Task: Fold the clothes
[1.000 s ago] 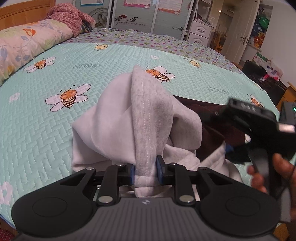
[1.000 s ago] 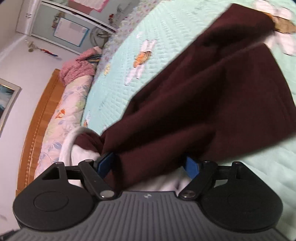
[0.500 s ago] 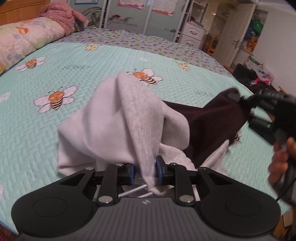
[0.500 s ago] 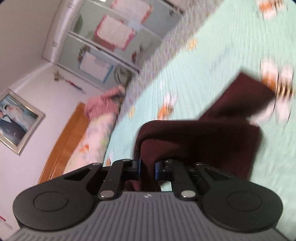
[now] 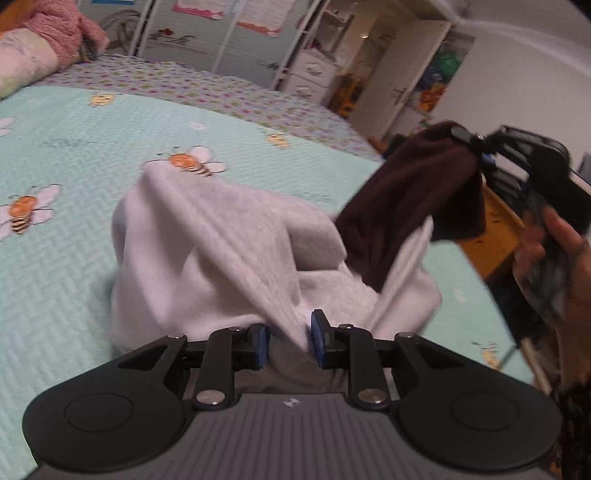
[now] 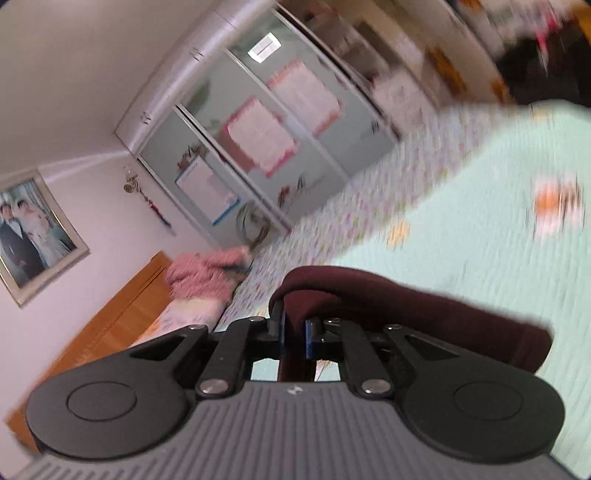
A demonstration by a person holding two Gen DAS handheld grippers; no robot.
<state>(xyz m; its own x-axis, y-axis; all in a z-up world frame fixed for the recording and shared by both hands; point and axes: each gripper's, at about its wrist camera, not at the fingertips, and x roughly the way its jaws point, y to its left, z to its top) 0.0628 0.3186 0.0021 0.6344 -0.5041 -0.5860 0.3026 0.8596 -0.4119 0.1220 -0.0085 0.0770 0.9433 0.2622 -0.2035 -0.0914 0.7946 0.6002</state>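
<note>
A pale grey-white garment (image 5: 229, 251) is bunched up on the bee-print bedspread (image 5: 74, 229). One fold of it runs taut into my left gripper (image 5: 290, 343). The jaws are opening slightly, with the fold still caught between the blue pads. A maroon cloth (image 5: 413, 199) rises from the right side of the pile to my right gripper (image 5: 476, 147), held up high by a hand (image 5: 546, 258). In the right wrist view the right gripper (image 6: 293, 336) is closing, its pads pinching the edge of the maroon cloth (image 6: 406, 306). I cannot tell whether the two cloths are joined.
A floral pillow (image 5: 22, 62) and a pink blanket (image 5: 62, 29) lie at the head of the bed. Wardrobe doors (image 5: 221, 37) stand behind the bed. White drawers (image 5: 314, 70) and clutter are at the far right. A wooden headboard (image 6: 110, 317) and a framed photo (image 6: 29, 236) are on the wall.
The right gripper shut on the maroon cloth and lifted it up and to the right, off the bed. The left gripper rose a little, drawing the white fold with it.
</note>
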